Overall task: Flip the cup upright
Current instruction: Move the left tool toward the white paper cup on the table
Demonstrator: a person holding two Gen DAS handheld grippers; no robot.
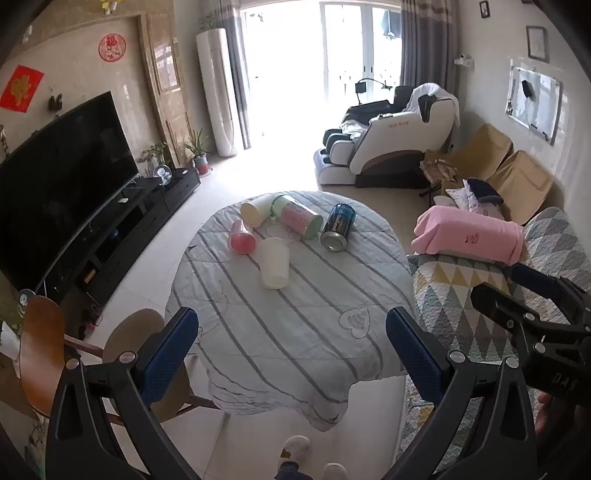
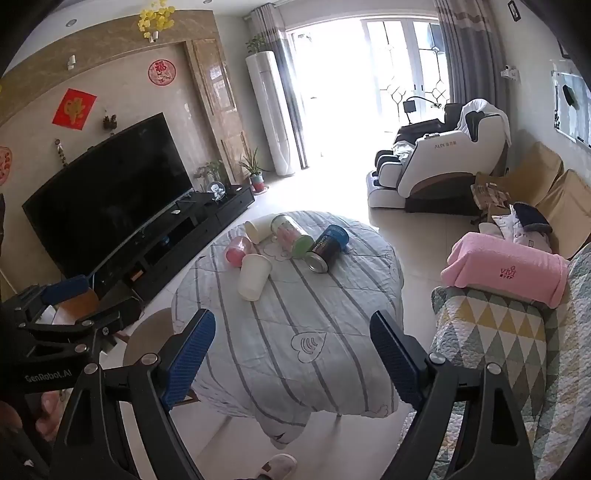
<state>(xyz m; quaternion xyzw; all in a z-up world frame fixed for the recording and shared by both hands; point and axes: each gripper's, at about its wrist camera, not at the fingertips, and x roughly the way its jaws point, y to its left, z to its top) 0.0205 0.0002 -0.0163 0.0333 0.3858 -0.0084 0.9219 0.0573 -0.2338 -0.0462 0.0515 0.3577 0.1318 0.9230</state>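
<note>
A round surface (image 1: 295, 332) draped in a grey-striped cloth stands in the middle of a sunlit living room, with a dark television (image 1: 62, 177) on a low black cabinet along the left wall, a white massage chair (image 1: 391, 147) at the far right before the bright balcony doors, and a sofa (image 1: 517, 177) under a patchwork quilt on the right, a pink towel (image 1: 469, 236) folded over its near arm. Five containers lie tipped on the far half of the surface: a white cup (image 1: 275, 267) nearest, on its side with its base pointing near, a pink cup (image 1: 242, 238) just left of it, a cream cup (image 1: 255, 212) farther back, a green-rimmed jar (image 1: 297, 218) beside that, and a blue can (image 1: 338, 229) on the right. The left gripper (image 1: 291, 343) hangs above the near edge, fingers spread wide and holding nothing; the right gripper (image 2: 291, 350) does the same, well apart from the white cup (image 2: 255, 275). The left wrist view catches a wooden chair (image 1: 40, 354) at the near left and the right gripper's body at its right edge; the right wrist view shows the left gripper's body at its left edge and yellow flowers (image 2: 155, 16) on the ceiling. Nothing lies between the grippers and the cups except bare cloth; slippered feet (image 1: 295, 443) show on the floor below.
</note>
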